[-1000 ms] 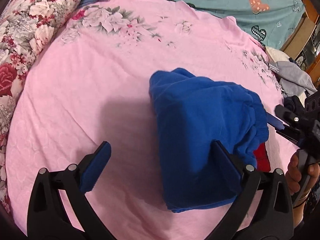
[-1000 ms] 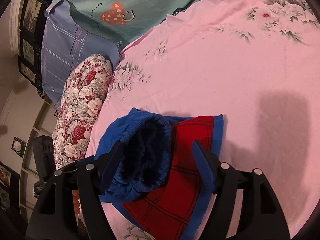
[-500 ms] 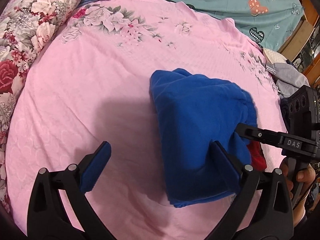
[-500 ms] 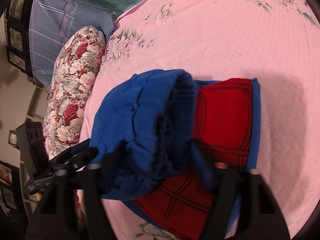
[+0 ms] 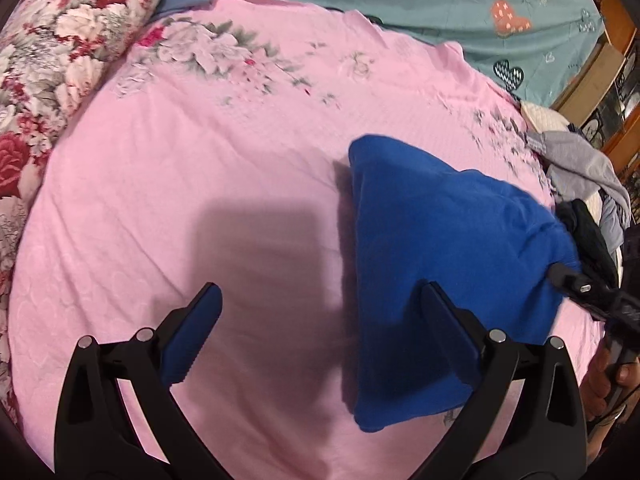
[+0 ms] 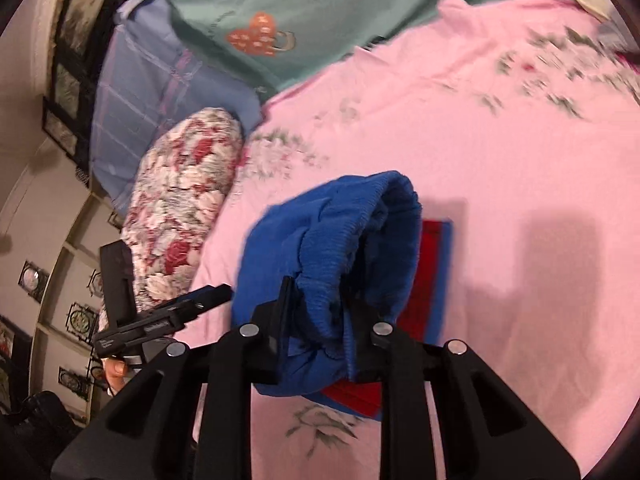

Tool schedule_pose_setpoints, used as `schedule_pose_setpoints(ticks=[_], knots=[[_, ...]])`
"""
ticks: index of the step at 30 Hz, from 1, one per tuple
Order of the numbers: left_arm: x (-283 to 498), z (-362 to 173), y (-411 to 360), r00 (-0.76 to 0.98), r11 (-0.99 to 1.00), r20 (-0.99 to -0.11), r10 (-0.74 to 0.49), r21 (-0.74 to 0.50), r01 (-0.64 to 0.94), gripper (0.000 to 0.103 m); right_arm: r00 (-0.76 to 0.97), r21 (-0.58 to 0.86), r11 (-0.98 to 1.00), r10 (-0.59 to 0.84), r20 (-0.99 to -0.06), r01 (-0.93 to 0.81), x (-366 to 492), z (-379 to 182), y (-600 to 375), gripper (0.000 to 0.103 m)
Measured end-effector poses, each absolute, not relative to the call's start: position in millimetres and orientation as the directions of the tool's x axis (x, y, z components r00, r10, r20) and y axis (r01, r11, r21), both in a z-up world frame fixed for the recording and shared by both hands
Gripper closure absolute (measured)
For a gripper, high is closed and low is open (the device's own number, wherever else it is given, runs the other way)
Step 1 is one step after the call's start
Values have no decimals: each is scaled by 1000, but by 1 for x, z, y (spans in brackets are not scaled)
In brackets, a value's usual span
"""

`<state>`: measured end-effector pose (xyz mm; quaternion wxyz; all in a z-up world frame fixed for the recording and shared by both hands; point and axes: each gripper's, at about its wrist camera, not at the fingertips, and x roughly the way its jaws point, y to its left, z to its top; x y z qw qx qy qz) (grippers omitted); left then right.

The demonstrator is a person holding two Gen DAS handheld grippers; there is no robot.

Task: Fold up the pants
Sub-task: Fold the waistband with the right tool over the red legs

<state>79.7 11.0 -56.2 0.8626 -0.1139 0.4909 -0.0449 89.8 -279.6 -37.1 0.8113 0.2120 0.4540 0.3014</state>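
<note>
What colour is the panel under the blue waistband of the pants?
Red with dark grid lines, edged in blue; the right wrist view shows it best.

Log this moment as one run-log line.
stage: folding | right gripper: just closing, clamped on ribbed waistband of blue pants | left gripper: open, holding nothing | surface: pink bedsheet

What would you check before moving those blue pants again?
1. Right gripper has cloth: ok. Its jaws have just been closing and now pinch the ribbed waistband of the pants.
2. Left gripper free: ok. Jaws open, nothing between the pads; one finger stands in front of the pants.
3. Pants off the bedsheet: not ok, most still rest on it.
4. Red panel covered: not ok, it shows beneath the blue.
5. All layers caught in the pinch: cannot tell.
</note>
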Motion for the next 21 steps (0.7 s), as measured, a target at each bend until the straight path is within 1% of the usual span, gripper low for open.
schedule_pose_setpoints(ticks=[2, 3, 4, 6, 7, 8, 12, 15, 16, 17, 19, 21], knots=[[85, -65, 0, 489, 974, -851, -189, -225, -15, 2, 373, 593, 776, 627, -684, -215, 96, -62, -283, 81], [86, -68, -3, 482, 977, -858, -178, -211, -14, 2, 350, 558, 812, 580, -735, -174, 99, -78, -283, 79], [88, -69, -6, 480, 982, -862, -160, -190, -15, 2, 350, 538, 827, 558, -752, -164, 99, -87, -283, 78], [89, -69, -7, 474, 986, -869, -140, -169, -17, 2, 360, 541, 826, 558, -748, -158, 99, -88, -284, 75], [89, -67, -5, 470, 985, -871, -141, -172, -22, 2, 360, 526, 835, 547, -756, -164, 99, -84, -283, 65], [89, -64, -3, 468, 984, -872, -143, -174, -24, 2, 367, 499, 849, 526, -767, -174, 98, -79, -282, 59], [90, -44, 5, 513, 984, -849, -127, -171, -39, 2, 456, 442, 869, 494, -740, -223, 94, -50, -288, 59], [100, -32, 0, 536, 981, -832, -144, -190, -33, 2, 568, 401, 888, 454, -686, -226, 96, -32, -294, 62], [105, -30, -4, 541, 981, -828, -149, -193, -25, 2, 574, 412, 879, 471, -669, -241, 98, -31, -293, 69], [115, -31, -10, 543, 981, -826, -151, -192, -20, 2, 567, 424, 863, 501, -654, -274, 102, -28, -287, 70], [129, -38, -16, 529, 983, -838, -135, -180, -33, 2, 556, 421, 850, 526, -644, -317, 110, -29, -275, 71], [145, -49, -13, 523, 978, -842, -130, -197, -74, 2, 535, 402, 852, 523, -663, -334, 123, -35, -249, 71]])
